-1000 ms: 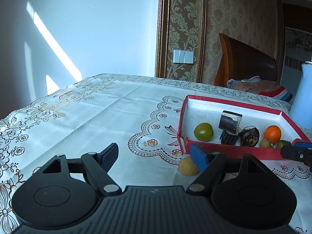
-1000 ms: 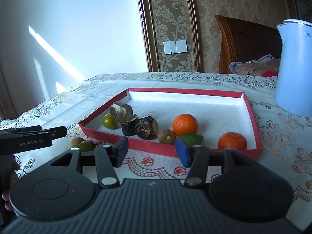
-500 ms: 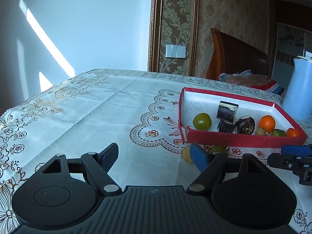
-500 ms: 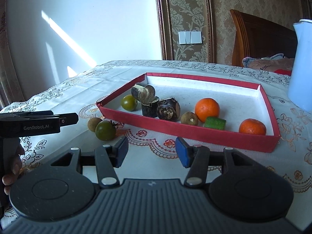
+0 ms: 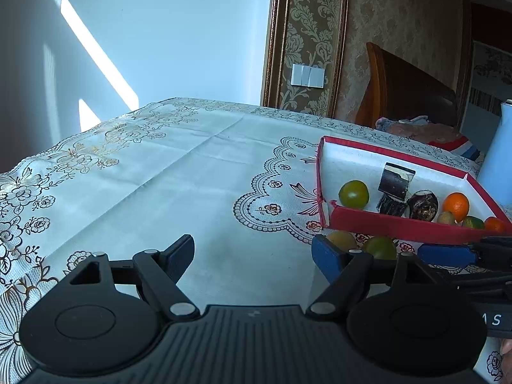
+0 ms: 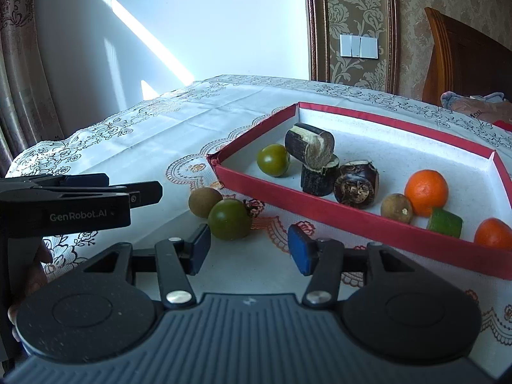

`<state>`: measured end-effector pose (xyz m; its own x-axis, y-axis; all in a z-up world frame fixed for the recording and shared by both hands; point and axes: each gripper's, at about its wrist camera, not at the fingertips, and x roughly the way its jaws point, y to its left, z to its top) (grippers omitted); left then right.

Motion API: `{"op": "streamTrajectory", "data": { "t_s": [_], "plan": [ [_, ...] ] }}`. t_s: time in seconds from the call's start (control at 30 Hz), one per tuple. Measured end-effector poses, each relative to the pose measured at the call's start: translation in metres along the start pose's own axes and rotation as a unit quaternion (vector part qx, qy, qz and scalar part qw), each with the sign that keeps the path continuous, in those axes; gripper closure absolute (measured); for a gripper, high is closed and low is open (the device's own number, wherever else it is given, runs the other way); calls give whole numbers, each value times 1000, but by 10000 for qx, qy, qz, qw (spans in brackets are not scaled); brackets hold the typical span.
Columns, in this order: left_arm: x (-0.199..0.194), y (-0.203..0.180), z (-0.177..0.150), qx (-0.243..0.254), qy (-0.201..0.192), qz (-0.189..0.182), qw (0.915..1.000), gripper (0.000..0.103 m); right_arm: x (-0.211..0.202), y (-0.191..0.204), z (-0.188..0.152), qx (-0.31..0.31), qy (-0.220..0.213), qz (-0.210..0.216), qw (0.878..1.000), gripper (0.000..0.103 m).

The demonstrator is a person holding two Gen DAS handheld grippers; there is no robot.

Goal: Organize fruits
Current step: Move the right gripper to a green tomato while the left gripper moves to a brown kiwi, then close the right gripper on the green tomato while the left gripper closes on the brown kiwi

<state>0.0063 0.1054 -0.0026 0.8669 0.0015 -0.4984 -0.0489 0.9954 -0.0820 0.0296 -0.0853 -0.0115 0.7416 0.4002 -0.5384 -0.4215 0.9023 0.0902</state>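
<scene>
Your right gripper [image 6: 249, 249] has come closer to the round green fruit [image 6: 229, 219] on the lace tablecloth [image 6: 179, 121]; open and empty, its fingers sit just behind it, fruit nearer the left finger, outside the red tray's [image 6: 272, 192] corner. Left gripper [image 5: 252, 254], open and empty, is farther.

A pale blue jug [image 5: 500, 156] stands beyond wall switches [image 6: 358, 45].

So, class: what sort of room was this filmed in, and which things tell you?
Probably a room in a home, perhaps a dining room: a lace-patterned tablecloth over the table, damask wallpaper with a light switch, and a carved wooden chair back.
</scene>
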Motion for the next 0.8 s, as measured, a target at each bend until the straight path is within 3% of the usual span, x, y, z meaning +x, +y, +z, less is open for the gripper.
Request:
{"op": "streamTrajectory", "data": {
  "t_s": [0.47,0.57,0.8],
  "plan": [
    [4,5,-1,-164,100,-39,9998,21,25,14,7,-230,183,-31,9996,53],
    [5,3,-1,-124,119,-34,9998,21,25,13,7,-234,140,-20,9996,72],
    [7,-1,0,-12,188,98,9998,21,21,10,7,-159,121,-8,9998,71]
  ]
}}
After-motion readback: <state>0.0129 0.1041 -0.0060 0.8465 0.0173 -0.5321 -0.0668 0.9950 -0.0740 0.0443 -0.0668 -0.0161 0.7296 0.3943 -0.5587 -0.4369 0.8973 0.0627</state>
